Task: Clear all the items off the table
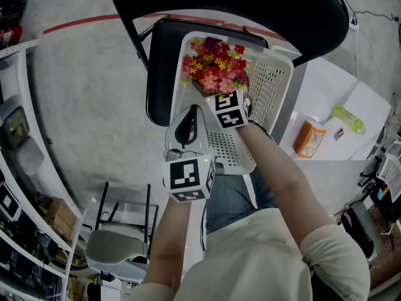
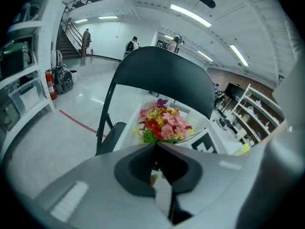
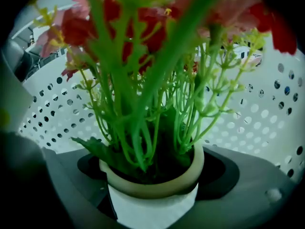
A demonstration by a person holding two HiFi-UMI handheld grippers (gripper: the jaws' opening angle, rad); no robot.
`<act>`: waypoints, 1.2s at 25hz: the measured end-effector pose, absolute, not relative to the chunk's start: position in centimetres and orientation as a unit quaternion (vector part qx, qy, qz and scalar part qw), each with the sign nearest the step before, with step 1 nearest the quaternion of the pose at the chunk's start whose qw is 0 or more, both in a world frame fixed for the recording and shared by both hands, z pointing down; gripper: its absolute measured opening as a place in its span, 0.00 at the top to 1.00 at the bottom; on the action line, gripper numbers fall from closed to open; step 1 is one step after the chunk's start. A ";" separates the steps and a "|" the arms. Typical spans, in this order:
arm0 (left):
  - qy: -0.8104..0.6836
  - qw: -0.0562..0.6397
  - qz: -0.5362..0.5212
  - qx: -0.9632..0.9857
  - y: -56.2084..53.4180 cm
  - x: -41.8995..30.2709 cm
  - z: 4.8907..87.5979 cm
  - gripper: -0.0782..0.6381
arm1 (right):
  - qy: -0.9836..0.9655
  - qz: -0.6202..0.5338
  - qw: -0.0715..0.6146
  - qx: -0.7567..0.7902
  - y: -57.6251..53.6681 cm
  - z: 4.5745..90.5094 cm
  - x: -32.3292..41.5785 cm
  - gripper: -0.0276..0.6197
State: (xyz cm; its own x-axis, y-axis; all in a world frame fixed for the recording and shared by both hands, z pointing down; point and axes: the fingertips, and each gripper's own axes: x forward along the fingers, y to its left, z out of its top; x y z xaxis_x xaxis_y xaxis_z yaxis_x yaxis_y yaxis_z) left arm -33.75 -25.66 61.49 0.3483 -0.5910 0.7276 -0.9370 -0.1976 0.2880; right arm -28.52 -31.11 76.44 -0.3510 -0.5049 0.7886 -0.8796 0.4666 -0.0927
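Over the basket [image 1: 276, 86], right claw [image 3: 152, 175] grips the flower pot [image 3: 157, 206], blooms [image 1: 214, 64] hiding its tips from above; left claw [image 2: 156, 144] closed, empty.

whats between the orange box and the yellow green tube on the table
A small dark item lies on the white table between the orange box and the yellow-green tube. It is too small to identify and shows in the head view.

Head looks down; all share flowers [image 1: 214, 64], right view seemingly closest.
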 end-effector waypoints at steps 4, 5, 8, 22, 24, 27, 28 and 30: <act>-0.513 0.365 0.242 0.738 -25.4 -33.6 62.2 0.88 | -0.774 0.268 0.363 0.445 -31.0 77.9 -28.4 0.14; -0.512 0.365 0.243 0.738 -25.4 -33.6 62.3 0.88 | -0.773 0.268 0.365 0.444 -31.0 78.2 -28.4 0.14; -0.511 0.367 0.243 0.738 -25.2 -33.5 62.4 0.88 | -0.772 0.272 0.368 0.442 -31.1 78.8 -28.4 0.14; -0.511 0.366 0.236 0.742 -25.4 -32.8 62.0 0.88 | -0.777 0.299 0.363 0.418 -30.5 78.9 -29.4 0.14; -0.511 0.364 0.235 0.742 -25.3 -32.7 61.7 0.88 | -0.775 0.307 0.359 0.420 -30.2 78.7 -29.4 0.13; -0.513 0.362 0.235 0.742 -25.1 -32.6 61.3 0.88 | -0.770 0.316 0.354 0.427 -29.8 77.9 -29.3 0.13; -0.514 0.361 0.235 0.742 -25.1 -32.6 61.2 0.88 | -0.768 0.320 0.351 0.429 -29.7 77.6 -29.4 0.13; -0.517 0.360 0.233 0.741 -25.0 -32.5 60.8 0.88 | -0.768 0.328 0.343 0.431 -29.5 76.9 -29.4 0.13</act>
